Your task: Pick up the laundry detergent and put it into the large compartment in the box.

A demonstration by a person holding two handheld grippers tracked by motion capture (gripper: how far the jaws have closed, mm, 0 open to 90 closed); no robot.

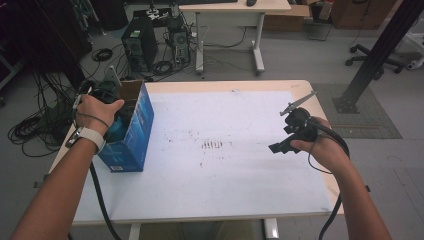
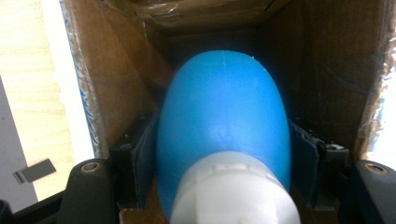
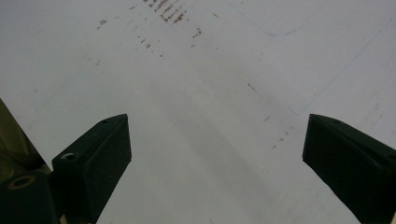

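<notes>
nearest the lens in the left gripper view, a grey-white screw cap (image 2: pixel 233 191) sits at 6 o'clock, and from it a blue bottle (image 2: pixel 223 116) runs up toward 12 o'clock, its rounded far end deep inside the cardboard box (image 2: pixel 116 84). the bottle's long axis lies along the gripper's own line, cap end toward the camera and bottom toward the box's closed end. the left gripper (image 1: pixel 107 100) is poked into the open mouth of the blue-sided box at about 9 o'clock on the table (image 1: pixel 240 200). its dark pads (image 2: pixel 144 158) flank the bottle at 9 and 3 o'clock; whether they press on it or stand a hair off, i cannot tell.

the right gripper (image 3: pixel 217 158) has its jaws spread wide over the bare white tabletop with nothing between them; in the high view it hovers near 3 o'clock.

my reading of the risks: the bottle's skin is smooth and curved, so a light pinch could let it slide or roll against the cardboard wall. the box stands close to the table's left edge with nothing bracing it, so a drag or shove from the left hand could tip it or push it off.
</notes>
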